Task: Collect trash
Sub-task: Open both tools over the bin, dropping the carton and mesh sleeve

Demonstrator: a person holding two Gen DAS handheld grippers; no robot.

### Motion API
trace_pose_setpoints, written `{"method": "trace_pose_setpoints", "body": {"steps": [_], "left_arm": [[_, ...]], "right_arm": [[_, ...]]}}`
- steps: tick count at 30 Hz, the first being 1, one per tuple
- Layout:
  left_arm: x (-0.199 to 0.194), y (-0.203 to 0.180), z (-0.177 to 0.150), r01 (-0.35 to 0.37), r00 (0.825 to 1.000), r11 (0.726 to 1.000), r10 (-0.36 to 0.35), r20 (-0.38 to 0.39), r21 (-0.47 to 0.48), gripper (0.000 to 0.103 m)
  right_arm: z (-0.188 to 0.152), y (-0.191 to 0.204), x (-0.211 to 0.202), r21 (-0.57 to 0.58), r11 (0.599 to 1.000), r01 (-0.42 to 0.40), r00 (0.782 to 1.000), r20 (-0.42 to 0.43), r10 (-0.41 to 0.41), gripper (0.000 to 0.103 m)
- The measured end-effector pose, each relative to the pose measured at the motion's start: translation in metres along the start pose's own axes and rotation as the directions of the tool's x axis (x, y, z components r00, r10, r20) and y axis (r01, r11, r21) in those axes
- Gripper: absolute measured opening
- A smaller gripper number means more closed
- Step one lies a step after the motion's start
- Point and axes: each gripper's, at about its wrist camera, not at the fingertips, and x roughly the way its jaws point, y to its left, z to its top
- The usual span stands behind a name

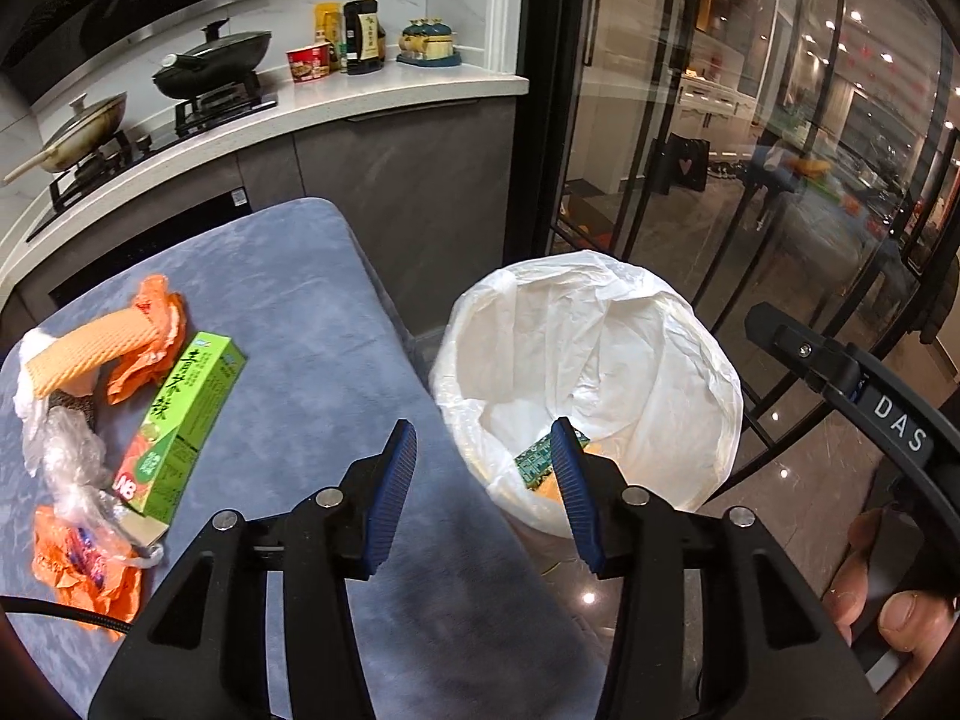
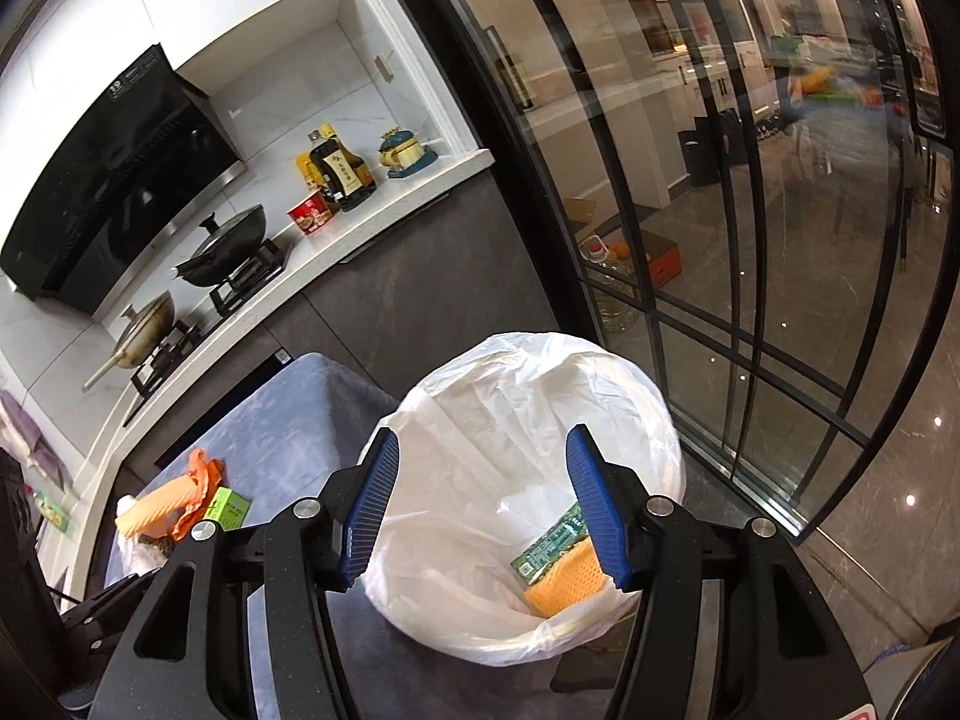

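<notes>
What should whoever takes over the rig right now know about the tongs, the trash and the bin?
Left tongs: open, empty, at the table edge.
Right tongs: open, empty, above the lined bin.
Done: a green packet and orange foam piece lie in the bin.
Left on the blue table: green box, foam sleeve, orange wrappers, clear plastic.

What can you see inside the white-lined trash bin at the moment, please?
Inside the trash bin, a green printed packet lies against an orange foam piece near the bottom. The liner's folds and the right gripper's fingers hide anything beneath or beside them.
</notes>
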Motion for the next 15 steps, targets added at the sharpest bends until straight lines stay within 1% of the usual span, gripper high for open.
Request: {"method": "trace_pose_setpoints", "body": {"steps": [8, 11, 15], "left_arm": [[-0.016, 0.017, -0.005, -0.026, 0.999, 0.999, 0.026, 0.018, -0.032, 0.044], [-0.023, 0.026, -0.008, -0.036, 0.999, 0.998, 0.037, 0.026, -0.048, 0.044], [-0.033, 0.039, -0.013, -0.053, 0.998, 0.996, 0.056, 0.033, -0.07, 0.045]], "right_arm": [[-0.005, 0.022, -0.01, -0.045, 0.999, -0.02, 1.0, 0.0, 0.02, 0.057], [-0.008, 0.029, -0.014, -0.058, 0.998, -0.026, 1.0, 0.001, 0.026, 0.059], [-0.012, 0.042, -0.02, -0.086, 0.995, -0.039, 0.999, 0.001, 0.039, 0.059]]}}
